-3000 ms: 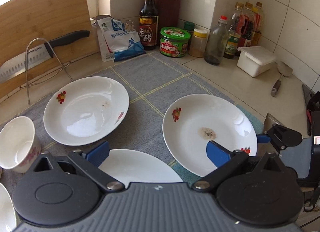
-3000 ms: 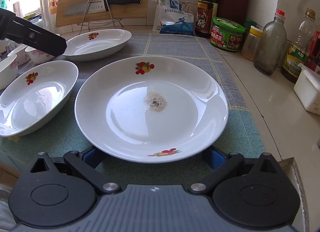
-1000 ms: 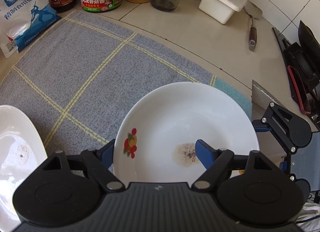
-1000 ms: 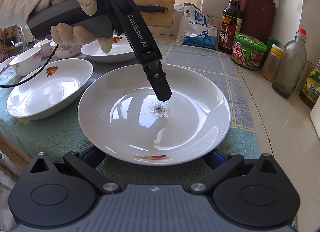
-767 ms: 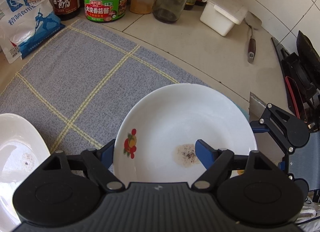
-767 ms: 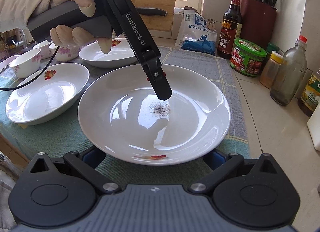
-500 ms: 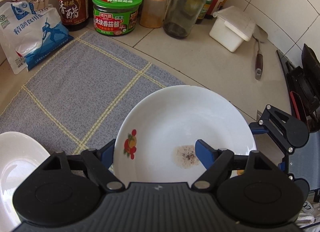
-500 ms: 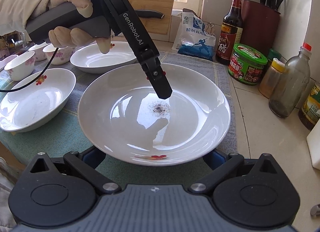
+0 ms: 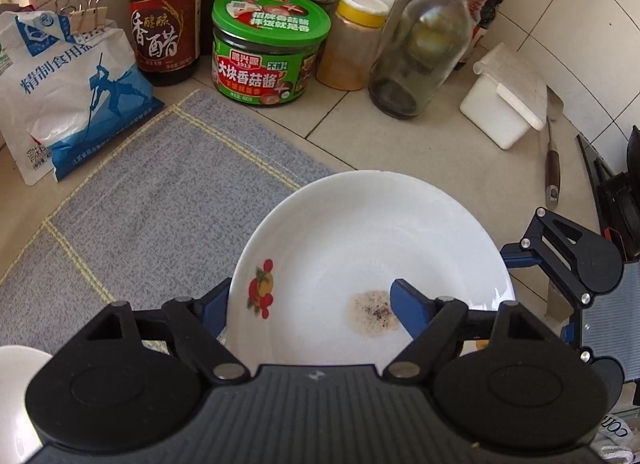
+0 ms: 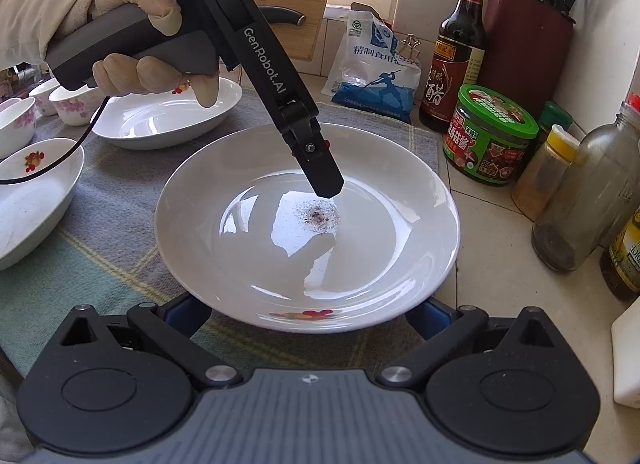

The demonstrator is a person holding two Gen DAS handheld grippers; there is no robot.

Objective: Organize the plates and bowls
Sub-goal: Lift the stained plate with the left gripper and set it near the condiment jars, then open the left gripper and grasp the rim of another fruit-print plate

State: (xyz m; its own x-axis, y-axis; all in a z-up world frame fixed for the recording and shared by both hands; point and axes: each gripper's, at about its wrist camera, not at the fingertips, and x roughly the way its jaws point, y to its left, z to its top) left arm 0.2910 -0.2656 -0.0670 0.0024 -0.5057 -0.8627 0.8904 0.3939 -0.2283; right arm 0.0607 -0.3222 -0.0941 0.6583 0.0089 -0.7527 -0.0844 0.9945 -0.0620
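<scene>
Left grip: your left gripper [image 9: 308, 304] is clamped on the white plate [image 9: 360, 248], one blue finger [image 9: 408, 310] lying on the inside near the speckled stain, the other under the rim on the outer side.
Right grip: your right gripper [image 10: 308, 314] has the same plate [image 10: 280, 264] across its mouth, the near rim passing over both blue fingers; whether they press the plate you cannot tell from either view.
Only the right view shows: your gloved left hand [image 10: 132, 35] around the handle above the plate, plus two more plates [image 10: 160, 119] and small flowered bowls [image 10: 72, 103] beyond and to the left of your gripper.
Only the left view shows: a white lidded box [image 9: 504, 103] and a spatula [image 9: 554, 151] ahead and to the right on the tiled counter [image 9: 400, 143].
Edges and room: ahead of the left gripper the grey mat [image 9: 160, 191] lies bare, its edge running under the plate; jars crowd the wall beyond.
Containers: a dark vinegar bottle [image 9: 164, 11], a green-lidded sauce jar [image 9: 268, 47], a yellow-capped jar of orange powder [image 9: 356, 43] and a nearly empty glass bottle [image 9: 424, 43] stand in a row; a clipped salt bag [image 9: 68, 87] sits to their left.
Plate contents: a dried, speckled smear at the centre.
</scene>
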